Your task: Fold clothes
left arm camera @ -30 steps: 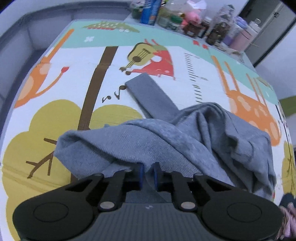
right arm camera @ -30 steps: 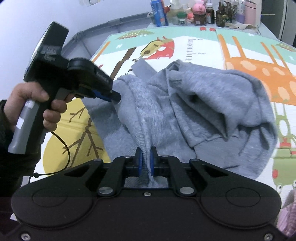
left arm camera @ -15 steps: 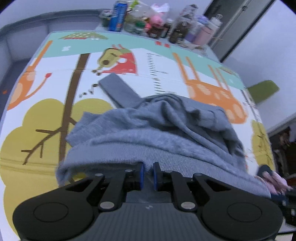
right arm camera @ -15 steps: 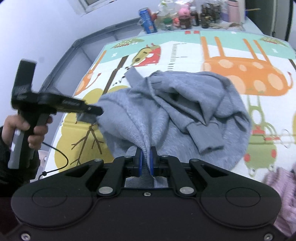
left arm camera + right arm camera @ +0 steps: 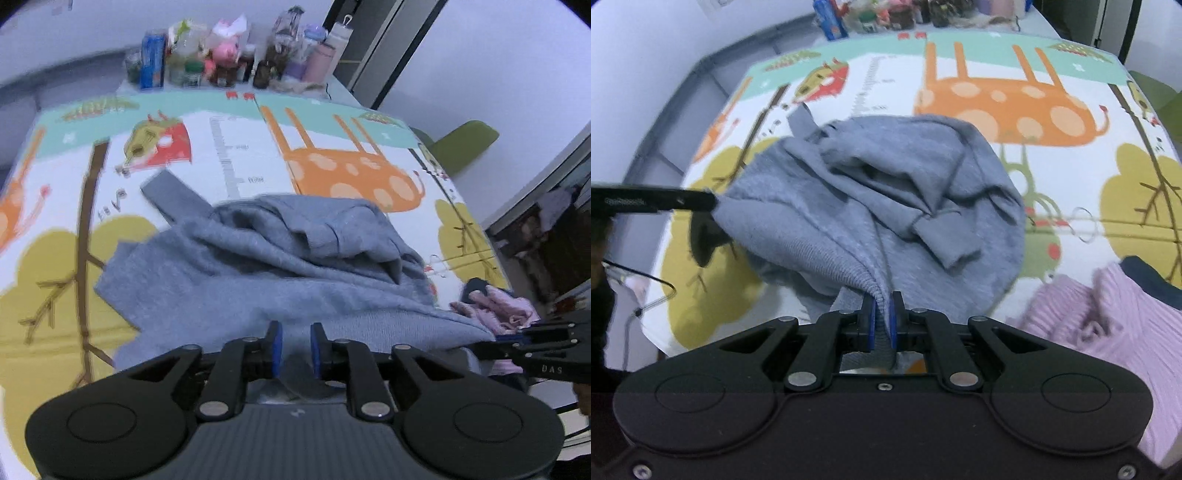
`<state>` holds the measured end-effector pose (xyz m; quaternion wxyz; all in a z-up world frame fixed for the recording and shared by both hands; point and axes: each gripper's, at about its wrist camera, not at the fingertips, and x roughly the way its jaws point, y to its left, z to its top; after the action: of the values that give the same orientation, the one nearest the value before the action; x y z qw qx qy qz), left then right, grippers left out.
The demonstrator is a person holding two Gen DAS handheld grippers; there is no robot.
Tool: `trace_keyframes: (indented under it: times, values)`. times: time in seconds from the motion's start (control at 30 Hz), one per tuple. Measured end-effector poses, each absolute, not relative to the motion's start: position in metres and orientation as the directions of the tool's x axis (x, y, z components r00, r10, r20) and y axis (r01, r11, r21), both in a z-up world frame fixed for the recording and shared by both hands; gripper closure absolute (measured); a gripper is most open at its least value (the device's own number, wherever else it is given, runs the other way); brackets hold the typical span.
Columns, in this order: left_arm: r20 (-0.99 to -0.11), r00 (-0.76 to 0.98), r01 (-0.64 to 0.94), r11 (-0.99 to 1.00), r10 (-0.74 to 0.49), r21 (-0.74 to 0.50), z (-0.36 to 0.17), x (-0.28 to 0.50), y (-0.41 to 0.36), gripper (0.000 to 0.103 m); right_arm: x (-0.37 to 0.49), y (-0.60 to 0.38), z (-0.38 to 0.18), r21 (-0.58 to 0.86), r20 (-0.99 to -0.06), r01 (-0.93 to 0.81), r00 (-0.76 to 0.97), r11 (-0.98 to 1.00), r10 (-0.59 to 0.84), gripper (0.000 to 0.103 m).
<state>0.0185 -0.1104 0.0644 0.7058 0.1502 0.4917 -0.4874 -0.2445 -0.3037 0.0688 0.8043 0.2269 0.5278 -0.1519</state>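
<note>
Mat, sweater in right tool

Left tool with jaws opening, grey fabric between its blue pads, crumpled grey sweater on a cartoon-animal mat, right tool at its right edge, pink garment beside, bottles at the surface's far end.

A plain grey sweater with a ribbed hem lies on a play mat printed with orange spotted giraffes, yellow-green trees with brown trunks, a red and olive figure and a mint border. Right of the fingers, which carry blue pads on black arms, sits a pink ribbed knit with something dark navy just behind it
</note>
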Motion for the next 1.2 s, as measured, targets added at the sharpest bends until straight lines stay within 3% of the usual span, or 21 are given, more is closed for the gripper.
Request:
trace_keyframes:
  times: [0.13,0.33,0.5,0.7,0.9,0.93,0.97,1.2]
  values:
    - [-0.834,0.099,0.86,0.468,-0.543,-0.202,0.071,0.01,-0.117,0.062,-0.254,-0.31,0.055,0.165,-0.938,0.507,0.346,0.846,-0.024,0.097]
    - [-0.891,0.124,0.833,0.533,-0.437,-0.145,0.029,0.021,-0.14,0.063,-0.266,-0.314,0.036,0.154,-0.952,0.506,0.307,0.849,-0.01,0.097]
    - [-0.94,0.234,0.766,0.643,-0.246,0.022,-0.02,0.036,-0.147,0.063,-0.271,-0.318,0.023,0.114,-0.963,0.504,0.268,0.856,-0.029,0.097]
    - [-0.96,0.123,0.726,0.683,-0.252,-0.087,-0.044,0.052,-0.125,0.055,-0.273,-0.316,0.017,0.108,-0.964,0.499,0.263,0.86,-0.032,0.097]
    - [-0.951,-0.024,0.723,0.652,-0.307,-0.228,-0.061,0.045,-0.121,0.078,-0.27,-0.319,0.019,0.152,-0.951,0.506,0.31,0.849,-0.015,0.092]
    - [-0.95,-0.053,0.721,0.646,-0.308,-0.25,-0.065,0.041,-0.121,0.094,-0.269,-0.319,0.02,0.16,-0.947,0.503,0.321,0.849,-0.012,0.091]
    - [-0.947,-0.082,0.719,0.64,-0.31,-0.271,-0.07,0.038,-0.122,0.098,-0.268,-0.32,0.022,0.167,-0.943,0.5,0.333,0.85,-0.011,0.089]
    - [-0.924,-0.255,0.714,0.589,-0.286,-0.379,-0.097,0.009,-0.116,0.1,-0.26,-0.317,0.037,0.195,-0.911,0.477,0.412,0.857,-0.022,0.07]
